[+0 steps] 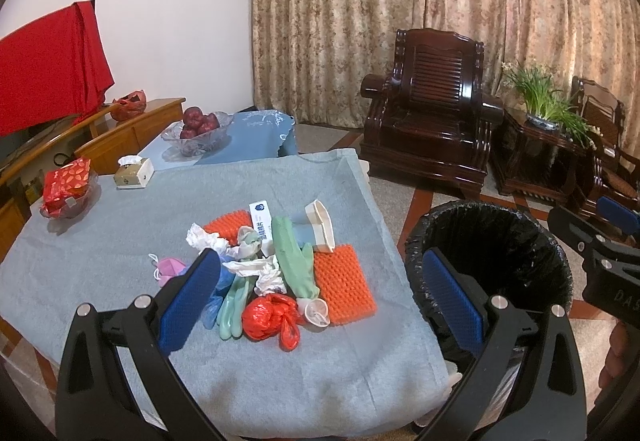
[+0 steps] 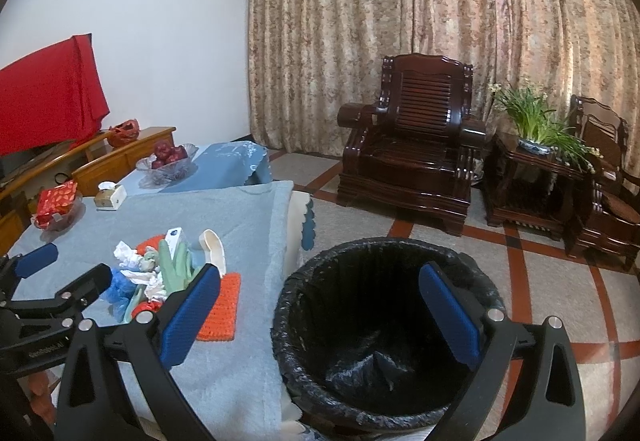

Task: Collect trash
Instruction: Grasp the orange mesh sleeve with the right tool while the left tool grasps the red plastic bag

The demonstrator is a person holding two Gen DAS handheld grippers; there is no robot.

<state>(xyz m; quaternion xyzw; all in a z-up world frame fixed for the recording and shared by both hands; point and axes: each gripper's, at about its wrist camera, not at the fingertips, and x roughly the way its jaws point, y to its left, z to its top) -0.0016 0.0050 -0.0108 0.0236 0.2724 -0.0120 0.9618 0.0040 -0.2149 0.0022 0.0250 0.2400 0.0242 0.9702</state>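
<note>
A patterned curtain [image 1: 440, 13] fills the far wall, with a dark wooden armchair [image 1: 430, 129] in front of it and a potted plant [image 1: 540, 101] on a side table to its right. On the left of the room stands the tabletop [image 1: 100, 261], covered by a grey-blue towel. Just beside its right edge, on the floor, is a bin [image 2: 384, 325] lined with a black bag; a little crumpled material lies at its bottom.

The trash sits in a loose pile [image 1: 272, 265] near the middle of the tabletop. In it are two orange bumpy mats [image 1: 344, 283], one on the right and one partly hidden at the far side, green rubber gloves [image 1: 294, 259] draped across the middle, a white carton [image 1: 322, 221] at the far right, a narrow white box [image 1: 262, 219] with blue print, crumpled white tissues [image 1: 208, 237], a red plastic bag [image 1: 270, 317] at the near edge, and a pink mask [image 1: 170, 269] at the left.

Farther left on the tabletop stand a glass bowl of red fruit [image 1: 198, 131], a tissue box [image 1: 134, 171] and a red packet [image 1: 66, 185] in a dish.

The left tongs [image 1: 320, 295] hover above the near side of the pile, fingers spread wide and holding nothing. The right tongs [image 2: 320, 315] hang over the bin's left rim, likewise spread wide and empty.
</note>
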